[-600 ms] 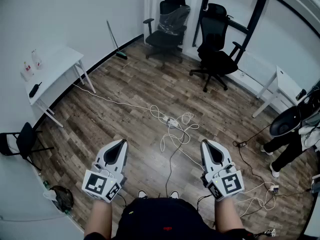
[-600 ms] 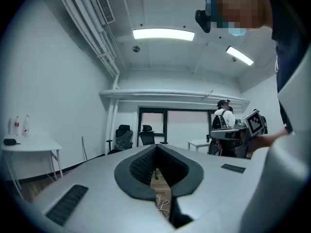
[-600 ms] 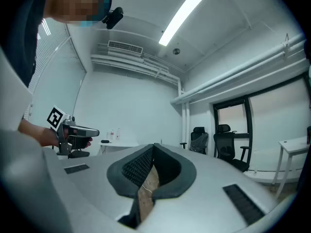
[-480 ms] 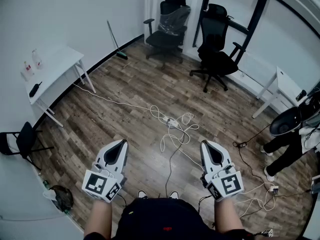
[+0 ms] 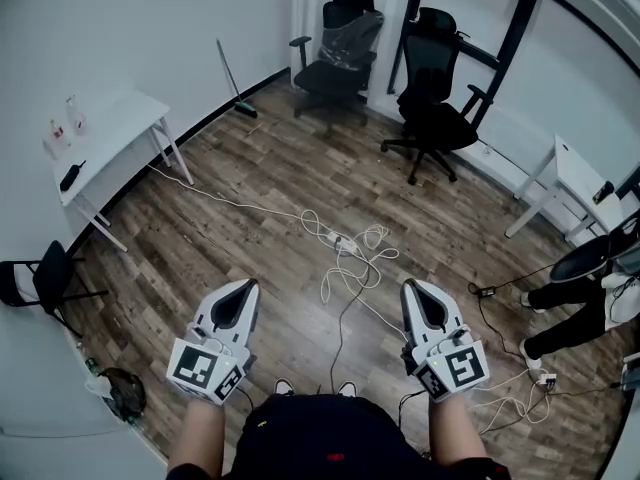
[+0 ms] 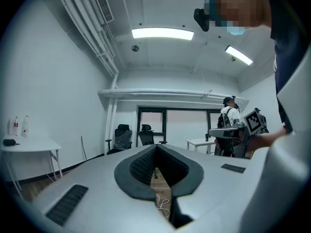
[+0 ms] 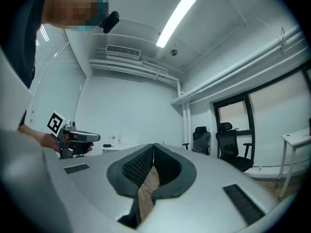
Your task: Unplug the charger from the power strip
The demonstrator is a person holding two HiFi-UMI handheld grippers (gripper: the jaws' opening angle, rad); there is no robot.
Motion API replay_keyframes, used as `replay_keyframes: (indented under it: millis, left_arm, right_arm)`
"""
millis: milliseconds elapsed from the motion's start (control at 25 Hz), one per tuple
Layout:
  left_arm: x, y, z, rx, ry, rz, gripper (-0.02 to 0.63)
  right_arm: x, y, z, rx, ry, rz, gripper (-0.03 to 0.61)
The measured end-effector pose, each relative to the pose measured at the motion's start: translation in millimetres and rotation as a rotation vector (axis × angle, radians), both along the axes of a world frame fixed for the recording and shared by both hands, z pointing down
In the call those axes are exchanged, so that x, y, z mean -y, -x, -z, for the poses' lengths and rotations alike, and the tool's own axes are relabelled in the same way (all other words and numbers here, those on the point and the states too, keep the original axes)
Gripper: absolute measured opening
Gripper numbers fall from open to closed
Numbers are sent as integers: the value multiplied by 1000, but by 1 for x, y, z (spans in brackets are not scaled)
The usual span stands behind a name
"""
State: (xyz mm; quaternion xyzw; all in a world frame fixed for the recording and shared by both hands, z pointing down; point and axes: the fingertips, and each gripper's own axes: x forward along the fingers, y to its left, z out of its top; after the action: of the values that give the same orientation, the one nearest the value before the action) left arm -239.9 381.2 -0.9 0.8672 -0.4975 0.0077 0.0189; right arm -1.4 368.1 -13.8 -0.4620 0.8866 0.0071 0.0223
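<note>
Head view: the power strip (image 5: 338, 242) lies on the wood floor among looped white cables (image 5: 350, 268), and its charger is too small to make out. The left gripper (image 5: 241, 288) and right gripper (image 5: 414, 290) hang level, well short of the strip. Left gripper view: jaws pressed together on nothing. Right gripper view: likewise closed and empty. The unplugging looks not yet begun, with reach, grip and pull all remaining.

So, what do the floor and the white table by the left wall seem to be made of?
The floor looks like wood-pattern planks, brown and matte; grain and plank seams show, but whether it is real wood or laminate is unclear. The table has a smooth white top, probably coated board, on thin white legs, likely painted metal.
</note>
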Motion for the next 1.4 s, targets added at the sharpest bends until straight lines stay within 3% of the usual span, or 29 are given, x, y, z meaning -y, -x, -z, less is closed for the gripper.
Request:
replay_keyframes:
  millis: [280,760,920,1400]
  left_arm:
    - [0,-7,4,12,8,8,20]
    - [1,-102,-10,11,28,36,20]
    - [5,-124,-22,14,38,36,20]
    - [74,-153,-44,-22,59,-26,20]
  right_arm:
    - [-1,-12,-4,-20,0,8,21]
    - [4,-109,-25,27,14,48,21]
    - [8,-137,-47,-1,66,36,21]
    - [59,-155,-75,-10,90,10,21]
